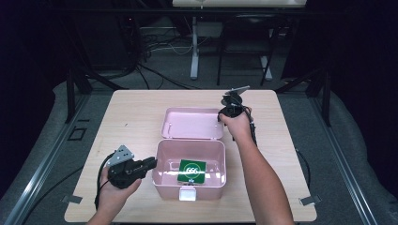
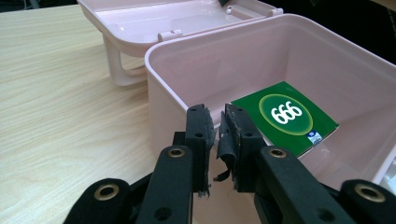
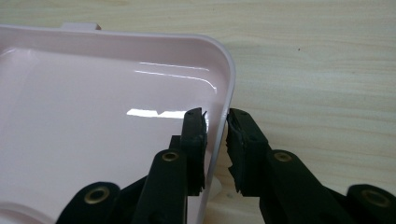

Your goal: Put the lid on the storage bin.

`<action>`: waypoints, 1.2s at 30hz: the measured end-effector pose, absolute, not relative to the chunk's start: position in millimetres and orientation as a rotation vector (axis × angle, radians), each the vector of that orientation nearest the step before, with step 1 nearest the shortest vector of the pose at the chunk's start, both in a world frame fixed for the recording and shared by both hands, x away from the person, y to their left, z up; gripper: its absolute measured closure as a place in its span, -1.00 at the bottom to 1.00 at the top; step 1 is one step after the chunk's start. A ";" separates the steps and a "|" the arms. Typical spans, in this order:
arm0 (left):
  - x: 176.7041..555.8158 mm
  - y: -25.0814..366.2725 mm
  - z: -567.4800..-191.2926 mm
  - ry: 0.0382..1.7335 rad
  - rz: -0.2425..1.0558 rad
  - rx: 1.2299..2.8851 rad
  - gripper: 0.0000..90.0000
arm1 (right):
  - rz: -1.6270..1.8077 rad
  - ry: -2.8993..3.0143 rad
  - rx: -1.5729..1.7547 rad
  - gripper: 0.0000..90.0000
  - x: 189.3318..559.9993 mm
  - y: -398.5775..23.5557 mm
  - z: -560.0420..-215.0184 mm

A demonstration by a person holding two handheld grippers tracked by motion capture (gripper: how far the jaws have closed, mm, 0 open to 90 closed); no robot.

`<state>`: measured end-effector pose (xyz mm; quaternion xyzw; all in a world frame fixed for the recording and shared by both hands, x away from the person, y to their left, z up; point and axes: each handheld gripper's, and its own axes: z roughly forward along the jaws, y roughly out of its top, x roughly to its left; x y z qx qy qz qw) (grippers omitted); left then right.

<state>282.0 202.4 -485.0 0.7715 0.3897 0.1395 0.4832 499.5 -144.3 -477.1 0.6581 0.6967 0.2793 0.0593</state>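
Wooden table (image 1: 131, 117); right tongs (image 3: 216, 122) straddle lid rim (image 3: 227, 84).

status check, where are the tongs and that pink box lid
Left tongs shut, empty, at the pink box left wall. Right tongs straddle the open lid rim, pads not clearly pressing. Green packet inside. Nothing in the way.
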 end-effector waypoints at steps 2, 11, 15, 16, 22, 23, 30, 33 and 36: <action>282.1 202.3 -485.1 0.950 0.341 1.878 0.79 | 0.840 2.109 2.002 0.75 499.7 -144.5 -478.4; 281.6 201.9 -485.2 0.952 0.347 1.878 0.79 | 0.843 2.083 1.983 0.83 497.3 -143.0 -472.7; 281.8 202.0 -485.4 0.951 0.346 1.878 0.79 | 0.848 2.070 1.945 0.85 495.0 -141.6 -469.2; 281.8 202.0 -485.4 0.952 0.345 1.877 0.79 | 0.850 2.066 1.940 0.85 494.2 -140.9 -467.6; 281.7 201.8 -485.4 0.953 0.346 1.876 0.79 | 0.933 2.030 1.898 0.88 487.7 -144.5 -454.5; 281.7 201.8 -485.4 0.953 0.346 1.876 0.79 | 0.933 2.030 1.898 0.88 487.7 -144.5 -454.5; 281.9 201.7 -485.2 0.955 0.342 1.876 0.79 | 0.994 2.004 1.871 0.91 478.9 -147.4 -437.9; 281.9 201.6 -485.3 0.957 0.344 1.875 0.79 | 1.004 1.998 1.861 0.91 476.6 -147.8 -435.0; 281.9 201.7 -485.3 0.957 0.342 1.875 0.79 | 1.027 1.983 1.848 0.92 472.6 -147.7 -430.0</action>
